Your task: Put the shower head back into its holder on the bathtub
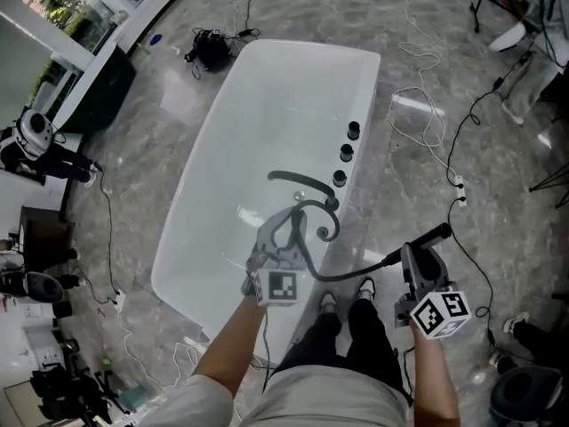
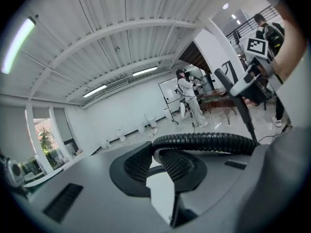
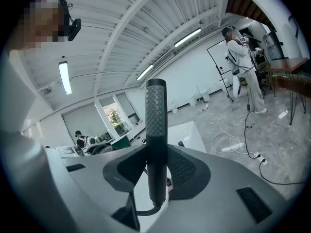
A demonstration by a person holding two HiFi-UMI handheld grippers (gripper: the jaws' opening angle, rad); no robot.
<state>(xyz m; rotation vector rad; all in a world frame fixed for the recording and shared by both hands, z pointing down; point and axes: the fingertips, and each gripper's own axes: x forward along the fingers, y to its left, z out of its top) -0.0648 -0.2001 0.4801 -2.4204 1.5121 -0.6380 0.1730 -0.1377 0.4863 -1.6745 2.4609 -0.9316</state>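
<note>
right gripper (image 1: 414, 254) (image 3: 156, 171): jaws narrow, clamped on the shower head (image 1: 434, 236) (image 3: 156, 120); black wand stands upright between the pads, grip near its lower end
shower head location: off the tub, over the floor just beside the right rim, by the person's right leg; tip points up and away
left gripper (image 1: 293, 221) (image 2: 156, 159): jaws about half closed, pinching the hose (image 1: 342, 277) (image 2: 209, 142); the ribbed black line comes in from the right and bends down between the pads
hose run: from the left gripper it loops over the right rim and across to the base of the wand
left gripper location: over the near end of the bathtub (image 1: 258, 123)
tub fittings: curved black spout (image 1: 298, 181) and three black knobs (image 1: 346, 152) in a row along the right rim
holder: can't pick it out
floor: grey marble, white cable (image 1: 418, 105) looped right of the tub
</note>
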